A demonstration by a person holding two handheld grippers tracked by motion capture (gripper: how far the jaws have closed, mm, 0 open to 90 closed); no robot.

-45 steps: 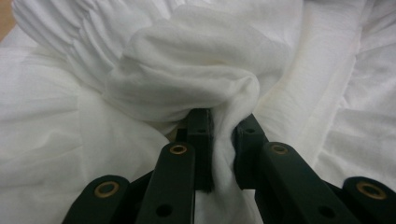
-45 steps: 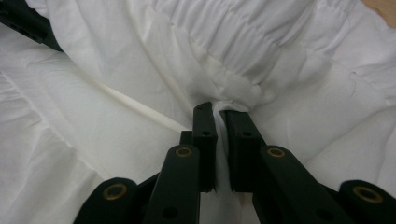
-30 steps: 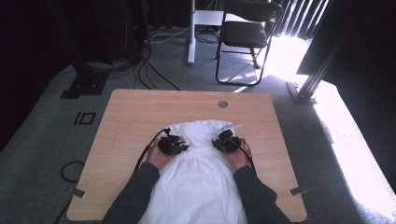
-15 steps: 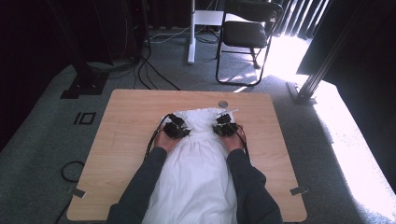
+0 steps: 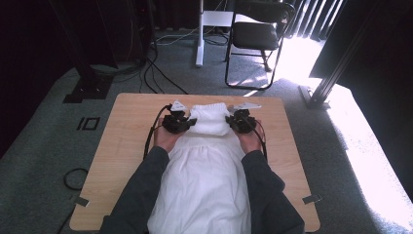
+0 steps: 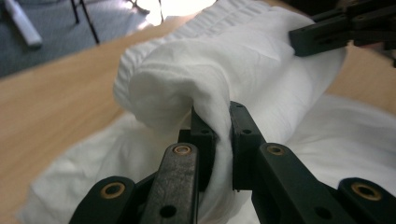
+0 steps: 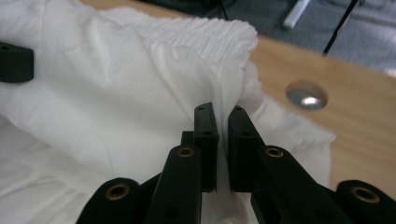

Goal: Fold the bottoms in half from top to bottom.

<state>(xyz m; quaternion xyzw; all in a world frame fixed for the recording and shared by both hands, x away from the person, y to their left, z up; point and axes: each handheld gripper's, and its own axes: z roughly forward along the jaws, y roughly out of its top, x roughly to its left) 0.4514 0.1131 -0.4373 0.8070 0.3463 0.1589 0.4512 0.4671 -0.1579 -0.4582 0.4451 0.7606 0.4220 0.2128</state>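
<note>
You had the left gripper (image 5: 178, 120) clamped on one side of the white cloth (image 5: 207, 165) and the right gripper (image 5: 238, 119) clamped on the other. Its gathered edge hung raised between them near the table's (image 5: 122, 146) far side, while the rest lay flat toward you.

Blowing out to white on the carpet (image 5: 375, 161) at three o'clock under hard sunlight. Sinking into black at nine and twelve. Glaring on the white cloth (image 6: 210, 60); blurring the jaws at six o'clock in both gripper views.
</note>
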